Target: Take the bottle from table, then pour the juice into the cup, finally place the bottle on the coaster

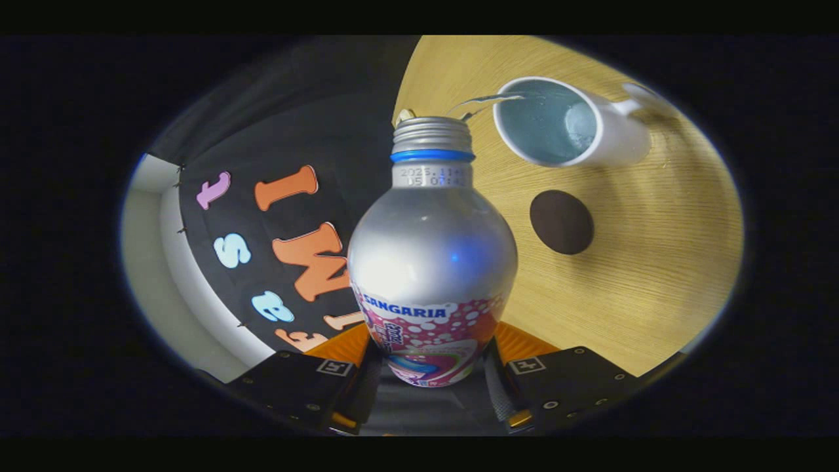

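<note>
- Claw (429, 383) clamped on bottle (432, 262), both fingers pressing its lower body; bottle sits between them, tipped.
- Pick done. Pour in progress: stream from the bottle mouth reaches cup (567, 124), beyond the fingers.
- Left: set bottle on coaster (562, 221), nearer the fingers than the cup, on table (655, 262).
- Count: one bottle, one cup, one coaster.

Light wooden table (655, 262), white cup with a handle (577, 124) on it, round dark coaster (562, 222) lying near the cup

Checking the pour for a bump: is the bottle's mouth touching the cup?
Apart. In the gripper view, bare table shows between the bottle mouth and the cup rim; only the poured stream bridges them.
</note>
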Demonstrator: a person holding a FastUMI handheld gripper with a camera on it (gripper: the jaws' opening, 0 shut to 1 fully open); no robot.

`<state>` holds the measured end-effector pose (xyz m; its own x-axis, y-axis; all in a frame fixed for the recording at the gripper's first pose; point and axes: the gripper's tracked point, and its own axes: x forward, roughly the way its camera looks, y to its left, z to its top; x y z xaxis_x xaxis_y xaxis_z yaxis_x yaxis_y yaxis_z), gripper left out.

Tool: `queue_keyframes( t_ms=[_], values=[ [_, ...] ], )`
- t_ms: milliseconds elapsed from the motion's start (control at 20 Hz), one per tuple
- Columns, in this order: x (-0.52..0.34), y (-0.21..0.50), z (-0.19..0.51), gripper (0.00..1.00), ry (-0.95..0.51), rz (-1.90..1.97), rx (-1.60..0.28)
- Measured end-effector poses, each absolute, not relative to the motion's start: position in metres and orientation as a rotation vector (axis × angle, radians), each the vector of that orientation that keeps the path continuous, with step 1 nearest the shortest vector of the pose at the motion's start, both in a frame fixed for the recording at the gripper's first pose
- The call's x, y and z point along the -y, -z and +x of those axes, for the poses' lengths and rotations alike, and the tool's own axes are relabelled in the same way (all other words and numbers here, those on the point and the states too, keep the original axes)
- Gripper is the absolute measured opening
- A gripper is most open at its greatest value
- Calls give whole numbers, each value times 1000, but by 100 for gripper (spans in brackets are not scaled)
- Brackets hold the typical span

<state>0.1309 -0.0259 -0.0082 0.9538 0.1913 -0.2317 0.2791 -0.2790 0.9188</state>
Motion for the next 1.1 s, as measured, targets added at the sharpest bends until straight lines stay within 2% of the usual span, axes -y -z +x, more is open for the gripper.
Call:
queue_keyframes(
  t_ms=[1100],
  values=[
    [28,1,128,71,114,1924,-371]
  ],
)
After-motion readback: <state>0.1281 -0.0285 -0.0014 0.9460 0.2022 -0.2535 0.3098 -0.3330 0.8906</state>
